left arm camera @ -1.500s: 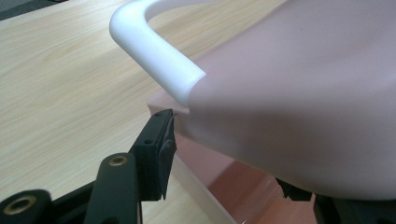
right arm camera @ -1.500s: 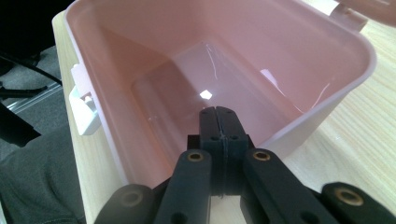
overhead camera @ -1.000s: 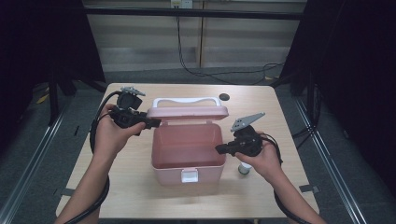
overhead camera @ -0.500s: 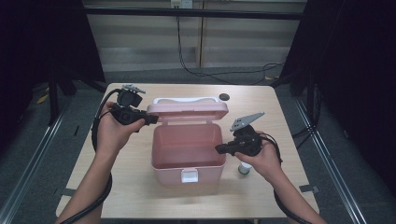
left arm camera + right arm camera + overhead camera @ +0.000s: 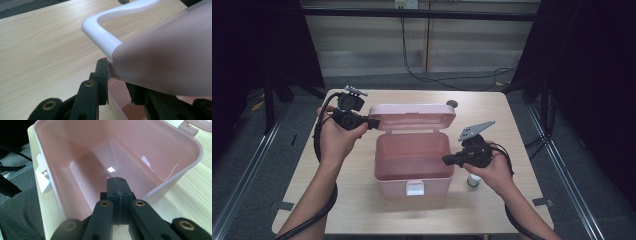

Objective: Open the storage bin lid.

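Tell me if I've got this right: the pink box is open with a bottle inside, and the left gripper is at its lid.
Not quite. The pink box is empty, as the right gripper view shows. The left gripper is at its lid, jaws just closing on its edge.

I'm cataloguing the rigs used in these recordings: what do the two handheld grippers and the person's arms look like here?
Both grippers are black. The left gripper and the right gripper each carry a grey three-cornered plate on top and trail a thick black cable. Their jaws are flat black bars with brass-ringed screw holes, ending in blocky black pads. The forearms are bare, with no sleeves or gloves showing.
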Motion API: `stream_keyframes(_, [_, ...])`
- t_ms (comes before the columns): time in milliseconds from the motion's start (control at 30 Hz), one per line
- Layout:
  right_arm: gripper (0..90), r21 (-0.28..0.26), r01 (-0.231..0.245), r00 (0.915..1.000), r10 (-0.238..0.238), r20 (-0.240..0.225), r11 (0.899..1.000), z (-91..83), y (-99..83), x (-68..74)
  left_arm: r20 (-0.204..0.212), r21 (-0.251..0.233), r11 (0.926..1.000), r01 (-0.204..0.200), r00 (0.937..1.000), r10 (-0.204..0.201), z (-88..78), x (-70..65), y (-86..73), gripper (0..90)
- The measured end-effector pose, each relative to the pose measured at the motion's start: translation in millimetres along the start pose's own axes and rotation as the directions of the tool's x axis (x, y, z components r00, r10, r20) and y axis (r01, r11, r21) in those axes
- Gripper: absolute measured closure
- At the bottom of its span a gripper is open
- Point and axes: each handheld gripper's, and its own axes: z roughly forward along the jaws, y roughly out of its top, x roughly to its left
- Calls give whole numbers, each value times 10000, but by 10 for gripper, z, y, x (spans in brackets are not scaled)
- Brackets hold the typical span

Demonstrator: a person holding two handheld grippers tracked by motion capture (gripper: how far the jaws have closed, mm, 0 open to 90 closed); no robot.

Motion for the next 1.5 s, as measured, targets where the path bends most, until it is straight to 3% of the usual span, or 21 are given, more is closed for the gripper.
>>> stream_keyframes(200, [900,19,9,10000,-9,-20,10000,16,-5,4,-146,166,9999,-10,9999,12,16,8,73,743])
stream_keyframes(300, [900,171,124,9999,-124,-10,9998,28,18,16,-512,568,9981,-245,9983,274,25,0,156,768])
stream_keyframes(700, [900,-12,75,9999,-75,-72,10000,46,4,13,-1116,1011,9937,-487,9919,599,108,-1,319,827])
stream_keyframes(1300, [900,-40,149,9998,-150,-138,9999,76,5,-6,-1176,1543,9880,61,9930,122,199,79,490,856])
stream_keyframes(1500, [900,-65,135,9998,-136,-165,9999,77,3,-8,-1151,1502,9884,246,9933,-73,232,110,518,859])
